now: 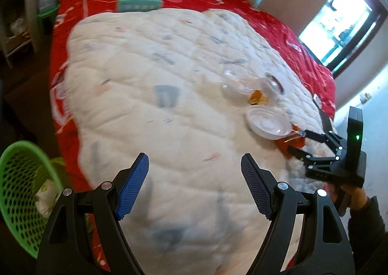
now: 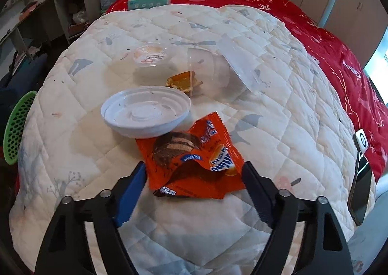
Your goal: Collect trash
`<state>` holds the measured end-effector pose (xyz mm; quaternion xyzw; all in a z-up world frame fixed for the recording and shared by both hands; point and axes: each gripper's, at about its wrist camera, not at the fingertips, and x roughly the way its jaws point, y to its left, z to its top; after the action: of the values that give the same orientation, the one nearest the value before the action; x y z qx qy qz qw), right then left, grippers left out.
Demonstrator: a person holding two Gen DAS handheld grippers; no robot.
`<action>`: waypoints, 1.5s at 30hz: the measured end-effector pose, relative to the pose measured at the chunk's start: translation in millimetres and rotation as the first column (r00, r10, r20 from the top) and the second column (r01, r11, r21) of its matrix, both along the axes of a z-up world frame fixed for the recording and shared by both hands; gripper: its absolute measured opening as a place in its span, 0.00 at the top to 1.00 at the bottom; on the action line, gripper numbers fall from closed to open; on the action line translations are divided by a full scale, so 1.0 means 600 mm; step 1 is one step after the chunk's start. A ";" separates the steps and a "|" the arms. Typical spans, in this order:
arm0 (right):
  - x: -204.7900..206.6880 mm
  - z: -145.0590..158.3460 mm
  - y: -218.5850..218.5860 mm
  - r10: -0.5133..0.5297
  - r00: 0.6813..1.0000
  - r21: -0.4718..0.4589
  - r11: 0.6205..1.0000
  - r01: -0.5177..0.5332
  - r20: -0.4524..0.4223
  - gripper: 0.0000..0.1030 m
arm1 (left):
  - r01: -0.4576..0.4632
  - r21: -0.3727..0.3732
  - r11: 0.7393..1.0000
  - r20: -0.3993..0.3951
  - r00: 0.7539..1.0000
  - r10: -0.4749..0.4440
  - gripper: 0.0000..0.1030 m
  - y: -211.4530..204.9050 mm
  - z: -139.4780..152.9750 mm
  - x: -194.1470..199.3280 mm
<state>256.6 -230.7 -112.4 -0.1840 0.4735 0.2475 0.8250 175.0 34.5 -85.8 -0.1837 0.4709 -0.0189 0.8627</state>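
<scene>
The right gripper (image 2: 194, 175) stands half open around the crinkled orange wrapper (image 2: 191, 161), pads at its edges; the round white plastic lid (image 2: 145, 111) lies at eleven o'clock. The left gripper (image 1: 195, 178) is wide open and empty above the quilted blanket (image 1: 145, 80).

— How does the left gripper (image 1: 194, 185) stand?
— Tilted downward, its jaws spread wide with nothing between them; both blue pads (image 1: 132, 186) are bare.
— And the right gripper (image 2: 194, 191)?
— Also angled down; its jaws sit on either side of the orange wrapper (image 2: 194, 165), the pads at its edges, though a firm press cannot be told; from the left wrist view it appears at the right, held from below by a hand (image 1: 351, 198) in a dark sleeve (image 1: 368, 229).
</scene>
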 end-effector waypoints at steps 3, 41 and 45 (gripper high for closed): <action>-0.003 0.002 -0.008 0.002 1.000 0.013 1.000 -0.002 -0.001 0.36 | 0.038 -0.011 0.999 0.003 0.999 -0.038 0.25 -0.028 -0.003 0.036; -0.049 0.025 -0.034 -0.031 0.999 0.113 0.993 0.027 0.034 0.60 | 0.169 -0.181 0.969 -0.018 0.984 -0.175 0.97 -0.125 -0.066 0.156; -0.070 0.037 -0.026 -0.033 0.999 0.145 0.989 0.027 0.040 0.63 | 0.147 -0.183 0.972 0.015 0.989 -0.147 0.97 -0.097 -0.043 0.122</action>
<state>214.5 -246.5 -90.2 -0.1218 0.4393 0.2646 0.8498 248.3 -23.4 -111.3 -0.2273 0.4790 -0.1260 0.8385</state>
